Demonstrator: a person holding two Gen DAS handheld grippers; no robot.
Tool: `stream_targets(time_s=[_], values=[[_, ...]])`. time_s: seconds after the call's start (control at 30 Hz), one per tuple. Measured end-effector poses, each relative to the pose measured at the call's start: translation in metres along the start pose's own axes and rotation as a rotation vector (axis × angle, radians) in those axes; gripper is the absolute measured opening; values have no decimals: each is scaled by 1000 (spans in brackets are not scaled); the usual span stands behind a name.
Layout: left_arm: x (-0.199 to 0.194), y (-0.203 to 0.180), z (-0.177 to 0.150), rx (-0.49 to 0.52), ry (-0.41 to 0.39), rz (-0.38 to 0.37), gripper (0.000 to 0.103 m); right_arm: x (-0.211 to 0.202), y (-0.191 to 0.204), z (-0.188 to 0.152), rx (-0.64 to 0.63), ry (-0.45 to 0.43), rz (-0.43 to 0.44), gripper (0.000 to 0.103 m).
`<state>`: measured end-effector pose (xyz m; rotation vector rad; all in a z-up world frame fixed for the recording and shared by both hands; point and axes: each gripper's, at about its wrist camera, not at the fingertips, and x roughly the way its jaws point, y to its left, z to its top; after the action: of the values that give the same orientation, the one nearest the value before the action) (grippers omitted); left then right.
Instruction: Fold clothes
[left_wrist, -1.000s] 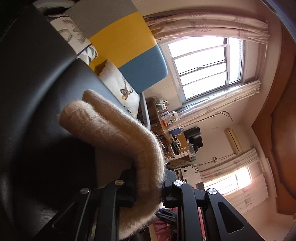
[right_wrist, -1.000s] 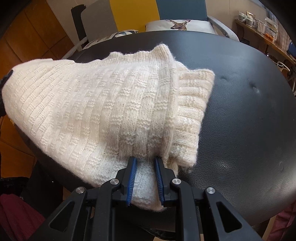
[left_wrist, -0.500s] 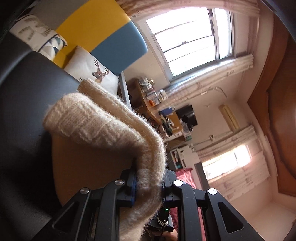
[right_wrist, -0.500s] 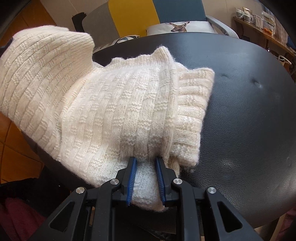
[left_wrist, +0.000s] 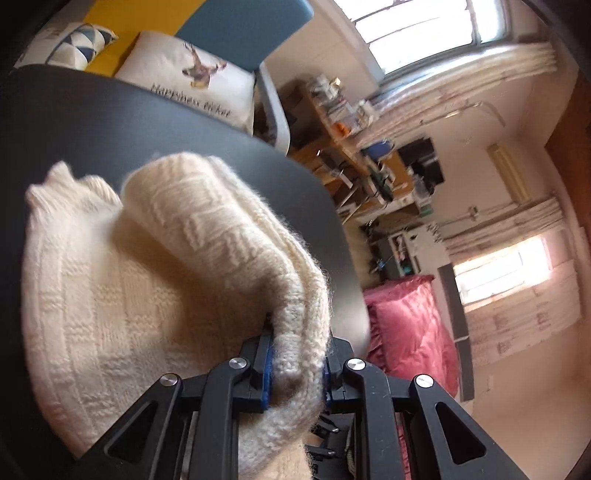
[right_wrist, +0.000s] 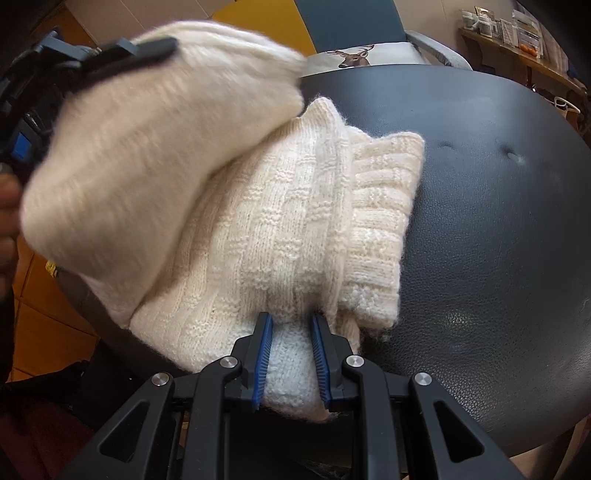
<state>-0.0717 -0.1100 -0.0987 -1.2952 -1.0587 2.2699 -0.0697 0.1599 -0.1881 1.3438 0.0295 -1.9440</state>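
the right tool (right_wrist: 290, 356) is clamped on the near edge of one cream knitted sweater (right_wrist: 280, 236), its two blue-padded fingers (right_wrist: 261, 360) pinching a thick wad of knit; the rest lies on the round black leather surface (right_wrist: 498, 229), a ribbed cuff turned toward the right. the left tool (left_wrist: 297, 363) is clamped on another part of the same sweater (left_wrist: 122, 295), a fold arching up from its pads and draping down onto the knit below. in the right wrist view that raised, blurred fold hangs at the upper left over the flat part, with the left tool (right_wrist: 110, 51) on top of it and part of a hand (right_wrist: 7, 229) at the frame edge. beyond the surface stand two cushions: one with a deer and the partly legible words "happiness ticket" (left_wrist: 192, 85), one with blue triangles (left_wrist: 79, 44), against a yellow and blue chair back. farther off, a cluttered wooden shelf (left_wrist: 354, 155), a pink quilt (left_wrist: 406, 325) and two bright windows
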Motion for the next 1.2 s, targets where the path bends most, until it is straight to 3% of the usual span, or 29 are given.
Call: stream_targets(time_s=[0.13,0.23,0.33,0.37,0.5,0.6,0.67,0.8,0.87,0.97,1.1,1.2], values=[[34,-6,-14,13,95,79,23,-2,-8,-3,49,-17,52,22],[38,-3,-20,-44,138,68,34,-4,-15,-7,90,-38,94,22],[15,-9,-17,-65,116,-13,38,-5,-21,-11,134,-61,137,21],[4,-12,-16,-65,102,-43,44,-6,-24,-13,153,-71,152,21],[-58,-18,-4,14,-2,-106,56,-13,-32,-24,227,-126,199,21],[-102,-4,-21,146,-74,-15,59,-31,-24,-33,218,-189,146,21],[-119,5,-47,308,-98,118,59,-51,-8,-37,144,-233,90,25],[-119,33,-113,543,-31,243,59,-106,21,-32,-29,-297,68,27],[-114,40,-135,608,-9,254,59,-137,34,-29,-123,-285,81,31],[-100,37,-158,696,18,220,59,-150,59,-3,-269,-219,66,32],[-72,26,-170,803,24,258,59,-132,83,37,-409,-56,79,33],[-58,32,-163,786,43,260,59,-103,87,67,-419,83,79,33]])
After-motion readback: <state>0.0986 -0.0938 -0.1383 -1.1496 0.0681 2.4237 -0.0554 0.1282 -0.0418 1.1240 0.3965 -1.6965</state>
